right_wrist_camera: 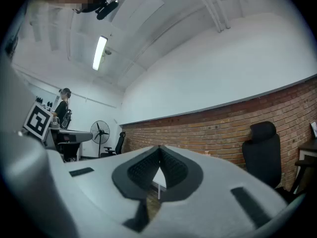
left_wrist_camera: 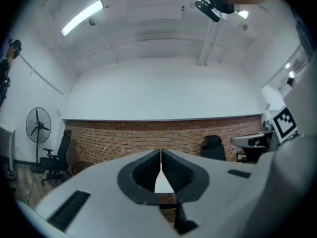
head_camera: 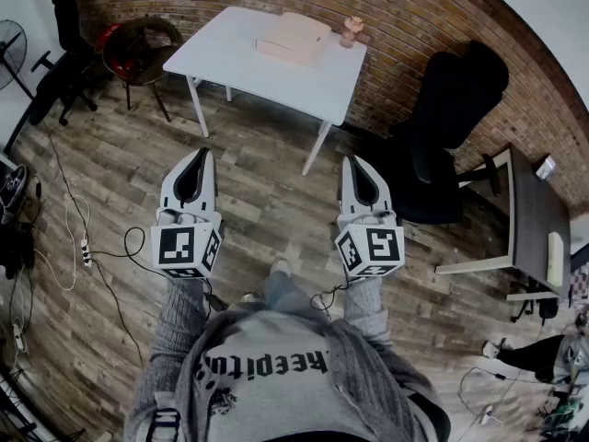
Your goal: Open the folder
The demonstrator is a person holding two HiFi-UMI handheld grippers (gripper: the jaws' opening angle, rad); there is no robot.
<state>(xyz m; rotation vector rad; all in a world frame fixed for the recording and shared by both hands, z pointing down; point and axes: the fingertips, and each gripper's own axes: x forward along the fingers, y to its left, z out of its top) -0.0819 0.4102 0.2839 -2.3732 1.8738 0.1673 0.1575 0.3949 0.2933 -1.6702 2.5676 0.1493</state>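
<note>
Folder (head_camera: 293, 38), pale tan, lies flat and closed on the white table (head_camera: 230, 63) at the far side of the room, close to the brick wall (head_camera: 414, 17). In the head view a small pinkish object (head_camera: 352, 31) stands just to its right on the same tabletop. Both grippers are held well apart from the table, over the wooden floor (head_camera: 267, 210), side by side and pointing toward the far wall. The left gripper (head_camera: 201, 152) and the right gripper (head_camera: 351, 159) each carry nothing. A black office chair (head_camera: 442, 127) stands to the right of the table, and a dark round chair (head_camera: 138, 49) to its left.

In the left gripper view the left gripper's jaws are pressed together, tips meeting, with nothing between them. A sliver of the white table shows through the gap below the tips. Beyond them runs the brick wall, with a standing fan (left_wrist_camera: 38, 125) and a black chair (left_wrist_camera: 57, 155) at the far left. The right gripper's marker cube (left_wrist_camera: 283, 123) shows at the right edge.

In the right gripper view the right gripper's jaws are also closed on nothing, tips touching. The black office chair rises at the right, the fan stands at the far left, and a person (right_wrist_camera: 63, 108) stands behind the left gripper's marker cube (right_wrist_camera: 37, 120).
</note>
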